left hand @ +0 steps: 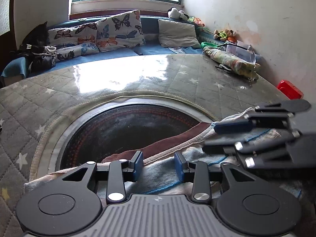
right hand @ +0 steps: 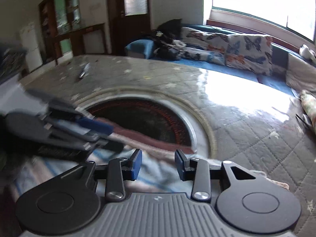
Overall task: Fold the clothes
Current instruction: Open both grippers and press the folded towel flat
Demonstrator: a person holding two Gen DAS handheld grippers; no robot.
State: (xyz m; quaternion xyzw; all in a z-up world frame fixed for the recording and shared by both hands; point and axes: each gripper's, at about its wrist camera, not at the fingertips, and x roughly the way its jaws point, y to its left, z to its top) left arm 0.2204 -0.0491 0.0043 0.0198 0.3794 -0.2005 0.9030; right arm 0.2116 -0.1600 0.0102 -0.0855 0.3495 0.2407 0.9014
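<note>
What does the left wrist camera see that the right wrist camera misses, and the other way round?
Only the left wrist view shows the grey cushion, the stuffed toys and a red box by the wall. Only the right wrist view shows the wooden door and the shelves. Both show the butterfly pillows, the quilted table cover, its dark round centre and the light blue garment under open fingers.

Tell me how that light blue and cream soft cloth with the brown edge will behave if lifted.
The light blue and cream cloth already lies rumpled, so it will probably droop. It looks thin, likely light. Its brown edge may drag across the dark round inset.
</note>
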